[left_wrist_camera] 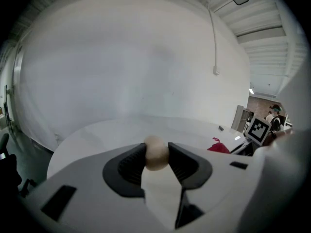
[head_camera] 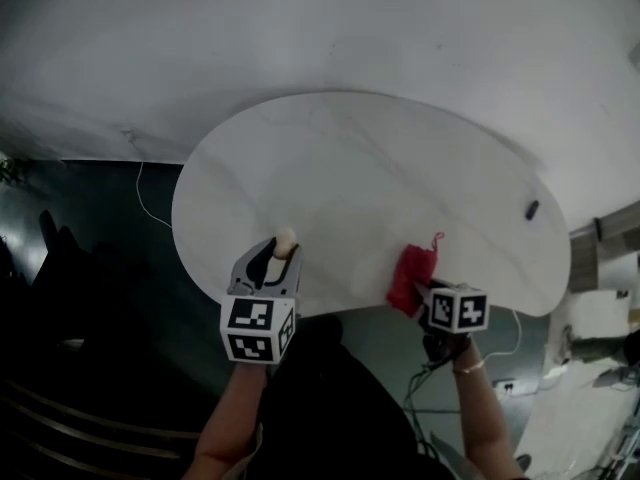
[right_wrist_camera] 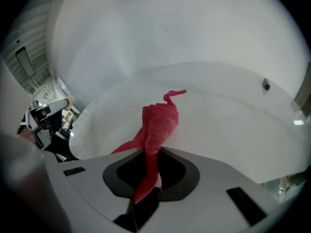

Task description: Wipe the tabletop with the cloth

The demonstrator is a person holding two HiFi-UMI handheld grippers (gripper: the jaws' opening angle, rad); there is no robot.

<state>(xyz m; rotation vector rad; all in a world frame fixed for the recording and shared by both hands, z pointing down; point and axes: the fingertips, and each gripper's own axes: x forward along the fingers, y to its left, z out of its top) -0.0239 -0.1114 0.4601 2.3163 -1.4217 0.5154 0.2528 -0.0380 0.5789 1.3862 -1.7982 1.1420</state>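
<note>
The red cloth [right_wrist_camera: 158, 125] lies bunched at the worktop's [head_camera: 360, 168] near edge, one fold clenched in the right gripper's [right_wrist_camera: 154, 169] jaws, probably so it can be dragged across. The left gripper [left_wrist_camera: 156, 165] clamps a small pale ball [left_wrist_camera: 155, 150], perhaps keeping it clear. The ball's material and a small dark item [head_camera: 532, 209] far off are unclear.

There is one white table [head_camera: 380, 168], one red cloth [head_camera: 412, 276], one pale ball [head_camera: 285, 237] and one little dark thing [head_camera: 532, 209]. There are two grippers, a left gripper [left_wrist_camera: 156, 157] and a right gripper [right_wrist_camera: 150, 161].
</note>
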